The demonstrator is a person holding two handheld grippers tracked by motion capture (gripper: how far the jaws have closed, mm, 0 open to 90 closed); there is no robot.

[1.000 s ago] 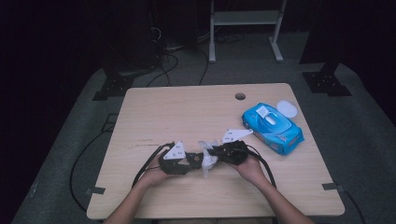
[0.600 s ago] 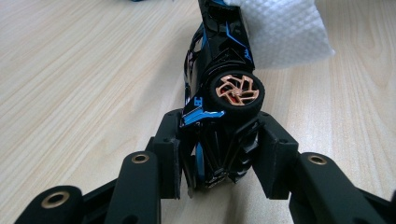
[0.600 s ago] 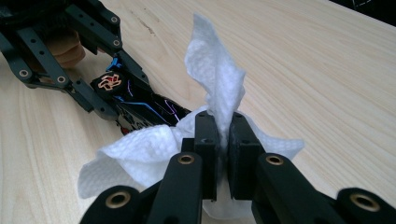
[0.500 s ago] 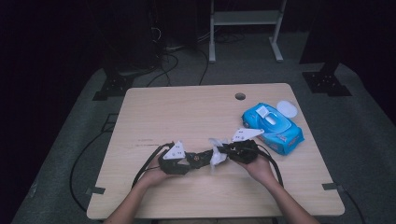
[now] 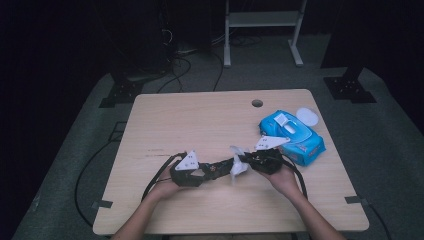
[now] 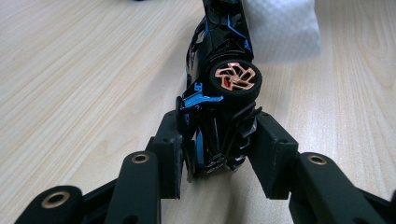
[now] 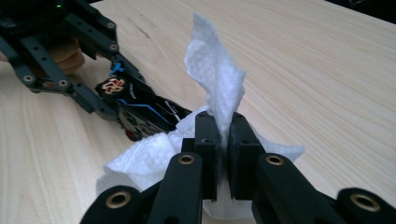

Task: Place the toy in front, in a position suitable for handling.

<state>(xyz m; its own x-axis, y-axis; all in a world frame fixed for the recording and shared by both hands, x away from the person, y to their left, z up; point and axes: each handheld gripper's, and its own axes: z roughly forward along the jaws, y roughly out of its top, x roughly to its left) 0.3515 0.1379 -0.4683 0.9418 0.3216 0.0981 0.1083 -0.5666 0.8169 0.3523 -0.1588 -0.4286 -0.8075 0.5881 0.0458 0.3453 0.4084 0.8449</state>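
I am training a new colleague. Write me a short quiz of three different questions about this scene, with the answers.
1. True or false: the left claw is shut on the toy car.
2. What does the right claw pinch?
   A. a sponge
   B. a white wipe
   C. a cable
3. Fill in: the blue wipes pack lies on the person's ____ side of the table.

Key: 1 true; 2 B; 3 right.

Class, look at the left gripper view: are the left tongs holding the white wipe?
No, the left tongs are clamped on the black toy car, while the white wipe lies beyond it.
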